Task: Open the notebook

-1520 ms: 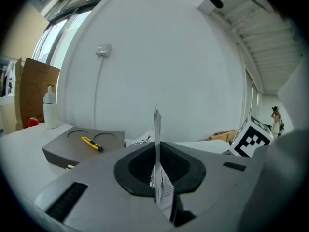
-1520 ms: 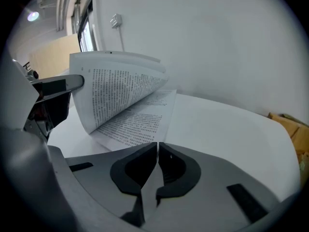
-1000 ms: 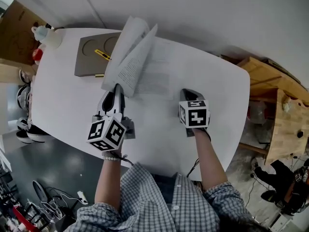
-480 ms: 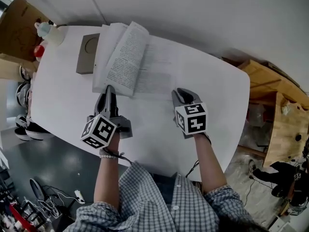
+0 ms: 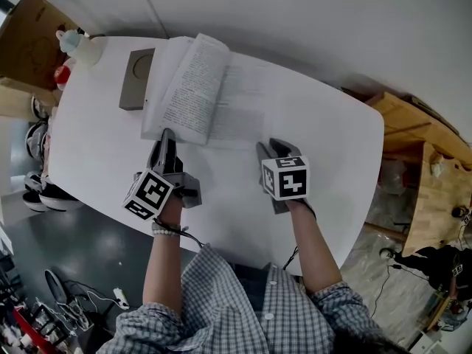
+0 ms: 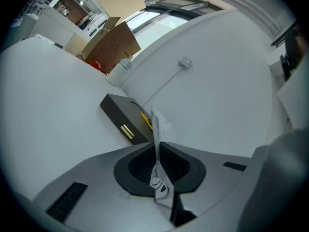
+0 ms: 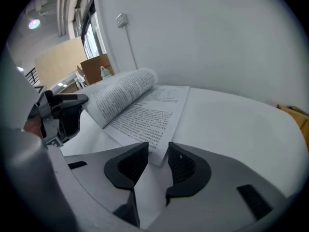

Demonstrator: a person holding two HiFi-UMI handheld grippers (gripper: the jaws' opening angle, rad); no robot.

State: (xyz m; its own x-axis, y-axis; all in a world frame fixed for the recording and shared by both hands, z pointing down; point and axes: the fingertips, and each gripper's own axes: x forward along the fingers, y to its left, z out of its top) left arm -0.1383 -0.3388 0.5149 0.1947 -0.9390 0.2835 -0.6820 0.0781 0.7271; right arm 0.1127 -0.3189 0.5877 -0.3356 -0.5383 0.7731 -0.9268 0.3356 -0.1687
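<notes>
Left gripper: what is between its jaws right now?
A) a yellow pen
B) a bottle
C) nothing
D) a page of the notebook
D: in the left gripper view, the left gripper is closed on a thin page that stands edge-on between its jaws.

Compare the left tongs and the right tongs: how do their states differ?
The left tongs pinch a lifted page of the notebook; the right tongs hold nothing. The left jaws are closed; the right jaws stand apart, having just opened. Both are at the notebook's near edge.
</notes>
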